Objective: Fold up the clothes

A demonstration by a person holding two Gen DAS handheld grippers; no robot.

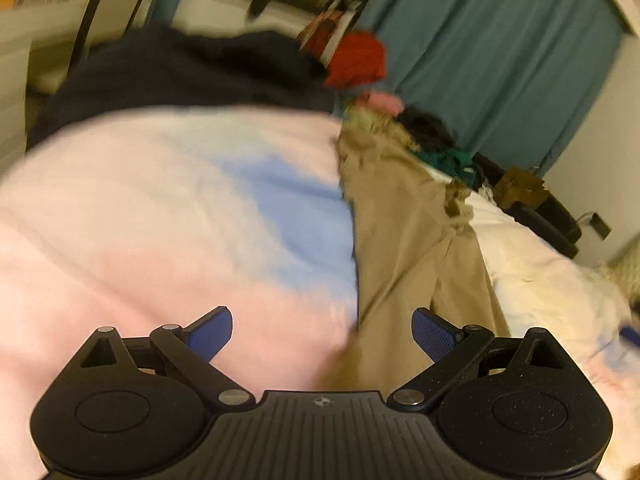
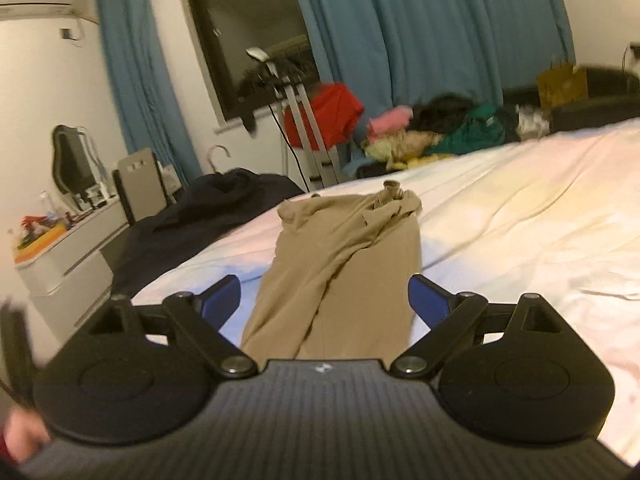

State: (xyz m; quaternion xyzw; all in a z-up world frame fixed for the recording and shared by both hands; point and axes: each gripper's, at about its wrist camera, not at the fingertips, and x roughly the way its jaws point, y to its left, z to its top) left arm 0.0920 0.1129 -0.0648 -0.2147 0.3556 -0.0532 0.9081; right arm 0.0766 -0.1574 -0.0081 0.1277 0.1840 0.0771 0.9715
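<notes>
Beige trousers lie lengthwise on the pastel bed sheet, waistband at the far end. My right gripper is open and empty, its blue pads either side of the near trouser legs, just above them. In the left wrist view the same trousers run along the right of centre. My left gripper is open and empty above the sheet, near the trousers' left edge. This view is motion-blurred.
A dark navy garment lies at the bed's far left corner. A pile of mixed clothes sits beyond the bed by the blue curtain, with a red garment on a stand. A white dresser stands left.
</notes>
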